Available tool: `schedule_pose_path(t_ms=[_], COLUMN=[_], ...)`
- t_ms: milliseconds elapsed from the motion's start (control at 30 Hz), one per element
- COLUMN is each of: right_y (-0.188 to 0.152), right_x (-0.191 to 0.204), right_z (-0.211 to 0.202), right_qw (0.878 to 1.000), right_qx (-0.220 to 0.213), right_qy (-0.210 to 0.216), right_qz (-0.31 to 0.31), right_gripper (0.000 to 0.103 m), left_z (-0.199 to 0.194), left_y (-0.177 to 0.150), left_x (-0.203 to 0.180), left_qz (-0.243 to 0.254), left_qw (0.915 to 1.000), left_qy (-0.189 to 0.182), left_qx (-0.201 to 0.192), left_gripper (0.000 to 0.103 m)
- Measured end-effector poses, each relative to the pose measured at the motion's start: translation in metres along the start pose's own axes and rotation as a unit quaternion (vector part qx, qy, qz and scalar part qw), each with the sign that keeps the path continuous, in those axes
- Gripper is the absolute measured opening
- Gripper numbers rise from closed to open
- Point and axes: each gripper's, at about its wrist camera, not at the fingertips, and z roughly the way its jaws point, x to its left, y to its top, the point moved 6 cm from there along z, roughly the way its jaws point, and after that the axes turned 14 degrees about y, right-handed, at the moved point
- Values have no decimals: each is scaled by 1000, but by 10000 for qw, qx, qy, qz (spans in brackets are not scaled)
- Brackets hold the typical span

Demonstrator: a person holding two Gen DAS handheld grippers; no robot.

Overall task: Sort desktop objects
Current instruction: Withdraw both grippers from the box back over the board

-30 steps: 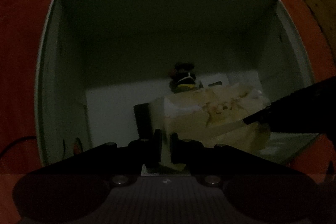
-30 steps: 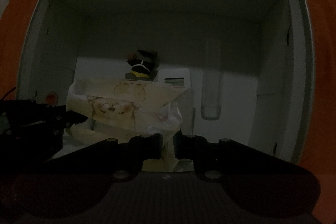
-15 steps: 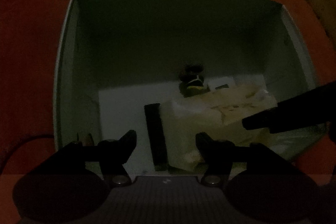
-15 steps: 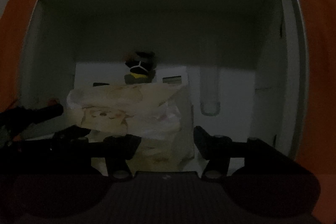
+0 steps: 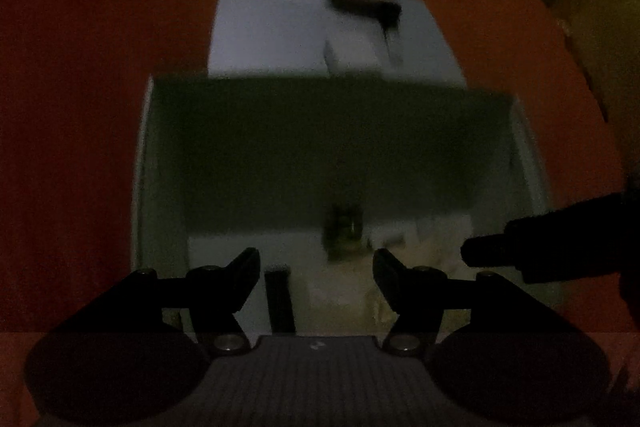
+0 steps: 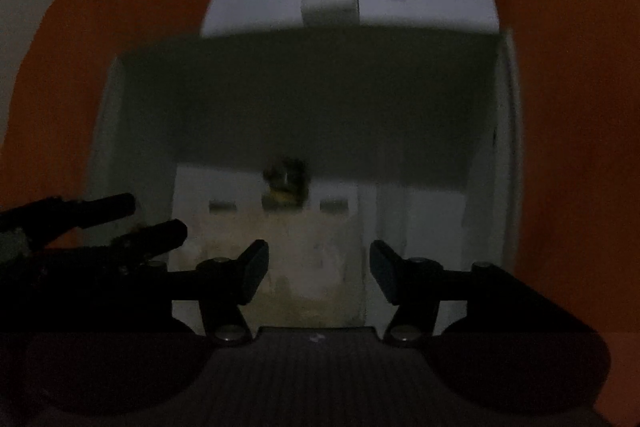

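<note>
Left wrist view: left gripper [image 5: 316, 267] spread wide, holding nothing, above a white box [image 5: 140, 187] on an orange cloth [image 5: 72, 147]. Inside the box: cream printed pack [image 5: 344, 291], small dark figurine [image 5: 346, 227], black bar [image 5: 280, 299]. Right wrist view: right gripper [image 6: 319, 269] likewise spread and empty, over the pack [image 6: 304, 259].

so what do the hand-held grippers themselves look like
Both look alike: the left hand-held gripper and right hand-held gripper are black, each with two flat angular fingers on bracket arms, silver round bolts at the base, and a ribbed dark grey plate between rounded housings. No cables or sleeves show.
</note>
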Motion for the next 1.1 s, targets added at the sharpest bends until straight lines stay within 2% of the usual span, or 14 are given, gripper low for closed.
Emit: schedule_pose_path(t_ms=[233, 333, 500, 633, 933, 1033, 1100], right_y=[40, 53, 75, 94, 156, 181, 200], right_x=[2, 0, -11, -20, -49, -64, -75], right_z=[-31, -35, -36, -34, -33, -23, -16], right_qw=[9983, 9969, 9963, 9960, 9927, 9920, 9919], right_qx=[-587, -787, -856, -868, -1112, -1091, -1065], right_qy=[34, -28, 27, 105, -17, -71, -164], right_qz=[-12, -42, 65, 204, 469, 633, 673], right_gripper=[60, 60, 60, 60, 60, 60, 60], left_z=[-26, -22, -15, 0, 36, 54, 71], left_y=[52, 64, 84, 101, 146, 159, 166], left_x=[9, 10, 10, 5, -11, -24, -32], left_qz=[-244, -377, -597, -621, -629, -602, -552], left_qw=[9986, 9982, 9971, 9972, 9974, 9979, 9984], left_qy=[-98, -158, -256, -256, -216, -200, -85], left_qx=[-458, -436, -398, -335, -264, -151, -58], left_gripper=[60, 60, 60, 60, 60, 70, 71])
